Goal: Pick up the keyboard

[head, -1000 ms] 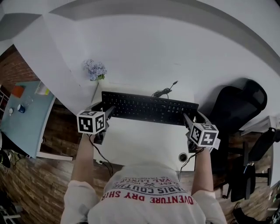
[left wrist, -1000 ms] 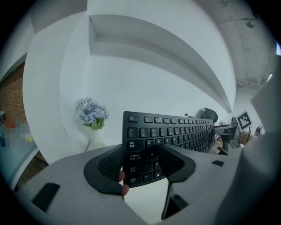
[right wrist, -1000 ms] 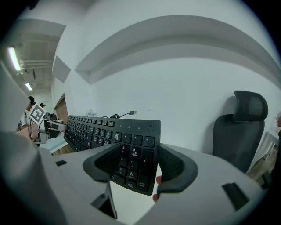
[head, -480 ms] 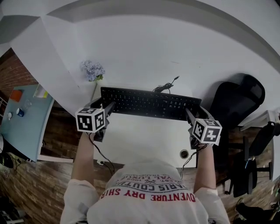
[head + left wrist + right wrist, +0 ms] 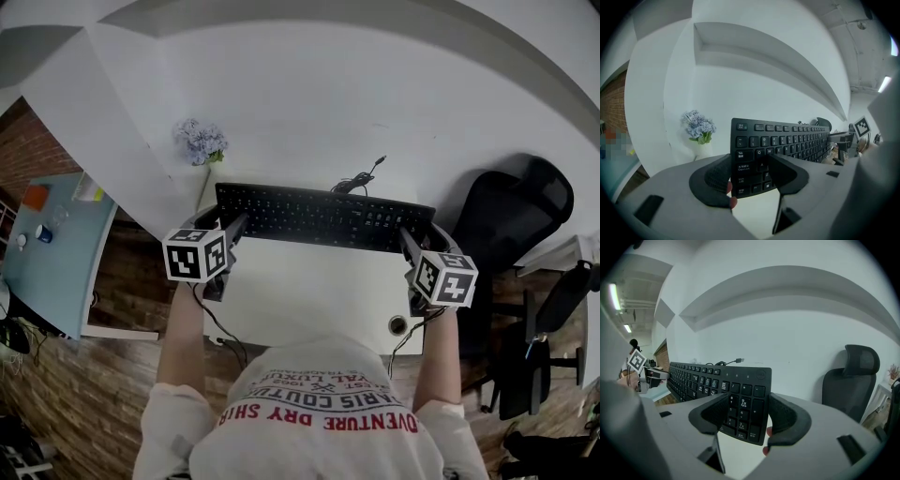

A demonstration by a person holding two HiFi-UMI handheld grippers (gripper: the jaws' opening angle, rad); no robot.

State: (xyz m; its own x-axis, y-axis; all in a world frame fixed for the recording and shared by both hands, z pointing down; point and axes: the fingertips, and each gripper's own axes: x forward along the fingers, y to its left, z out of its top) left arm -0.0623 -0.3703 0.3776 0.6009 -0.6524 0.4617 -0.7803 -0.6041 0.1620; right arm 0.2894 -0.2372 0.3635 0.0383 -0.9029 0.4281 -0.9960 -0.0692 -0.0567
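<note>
- Left claw (image 5: 752, 177): clamped on the left end of the keyboard (image 5: 787, 140). One pad sits behind the edge, the other on the key face near the A key.
- Right claw (image 5: 747, 419): clamped on the right end of the keyboard, across the number pad. A fingertip (image 5: 766, 451) shows under the right pad.
- Only the gripper views show this pad contact. In the head view the left claw (image 5: 232, 232) and right claw (image 5: 406, 244) just meet the two ends of the keyboard (image 5: 323, 217).
- Legible in the left gripper view: Tab, Caps Lock, Q, W, A. In the right gripper view: 8 and 9 on the pad.
- Keyboard position: held level between both claws over the far part of the white table (image 5: 309, 300), key face tilted towards the cameras.
- Only the head view shows the whole span, the marker cubes (image 5: 195, 255), the round hole (image 5: 398, 325) in the table and red shirt print, upside down, partly reading "VENTURE DRY".
- The cable (image 5: 361, 178) trails off behind the keyboard, with its plug loose.
- Flowers (image 5: 202, 145) at far left; black chair (image 5: 516, 225) at right.
</note>
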